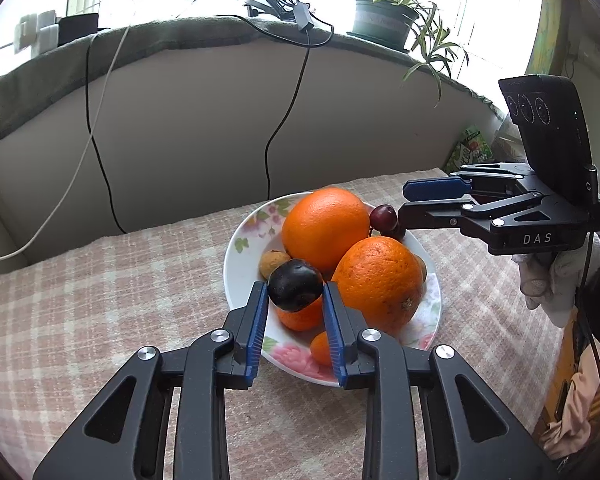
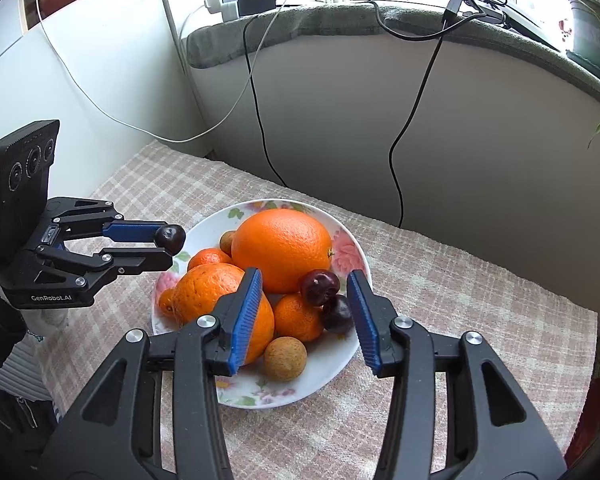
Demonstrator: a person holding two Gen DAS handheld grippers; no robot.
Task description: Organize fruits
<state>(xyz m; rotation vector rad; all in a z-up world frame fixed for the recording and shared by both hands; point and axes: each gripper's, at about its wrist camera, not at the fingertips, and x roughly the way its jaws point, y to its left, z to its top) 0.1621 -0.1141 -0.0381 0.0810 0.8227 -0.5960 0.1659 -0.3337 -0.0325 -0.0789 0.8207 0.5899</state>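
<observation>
Right now the left gripper (image 1: 296, 300) is clamped on a dark cherry (image 1: 295, 285), its blue pads (image 1: 259, 328) pressing the fruit from both sides. From the right wrist view the same cherry (image 2: 170, 237) hangs at the tips of that gripper (image 2: 168, 242), above the near-left rim of the plate and clear of the pile. The right gripper (image 2: 306, 312) has its fingers spread apart with nothing between them, hovering over the plate's right side, where two more cherries (image 2: 319, 287) lie touching each other between its pads. In the left wrist view that gripper (image 1: 402, 200) reaches in sideways, its tips just beside those cherries (image 1: 383, 216).

Below sits a flowered white plate (image 2: 342, 354) piled with fruit: a large orange (image 2: 282, 249) at the back, a second orange (image 2: 208, 286) nearer the front, small tangerines (image 2: 296, 318) tucked around them, and a brown round fruit (image 2: 285, 359) at the front edge. The plate rests on a pink checked cloth (image 2: 440, 304), with cables (image 2: 416, 104) hanging down the wall behind.
</observation>
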